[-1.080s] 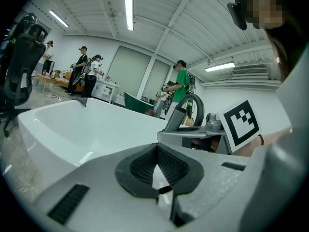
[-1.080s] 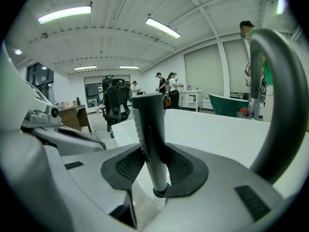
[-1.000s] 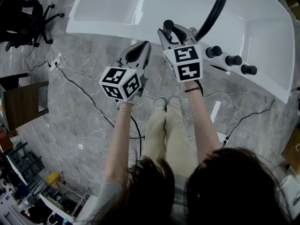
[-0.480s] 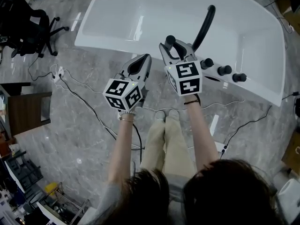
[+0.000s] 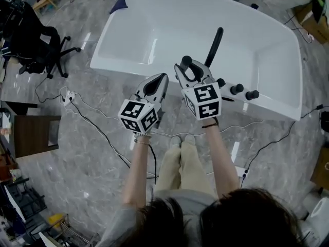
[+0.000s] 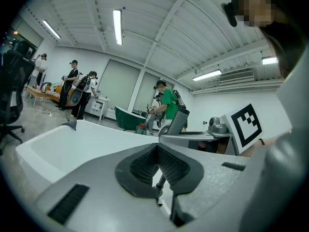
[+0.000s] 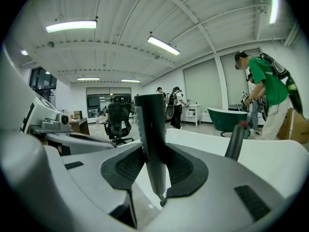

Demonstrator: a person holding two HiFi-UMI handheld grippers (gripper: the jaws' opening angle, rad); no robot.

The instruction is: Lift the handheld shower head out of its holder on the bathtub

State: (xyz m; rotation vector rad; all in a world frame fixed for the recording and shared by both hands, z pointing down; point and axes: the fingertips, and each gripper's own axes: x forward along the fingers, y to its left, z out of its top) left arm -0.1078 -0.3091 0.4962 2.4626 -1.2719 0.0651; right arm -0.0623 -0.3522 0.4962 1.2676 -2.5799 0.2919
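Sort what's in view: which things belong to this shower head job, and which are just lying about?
Job: shower head, clamped in the right gripper; bathtub.
Lying about: office chair, power strip, tap knobs, spout; left gripper, shut, idle.

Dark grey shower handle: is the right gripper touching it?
Touching. The right gripper view shows the right gripper clamped on both sides of the dark grey shower handle.

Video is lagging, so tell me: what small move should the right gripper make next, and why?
Probably raise the right gripper a little higher, jaws closed: they clamp the shower head, whose lower end hangs free near the bathtub rim.
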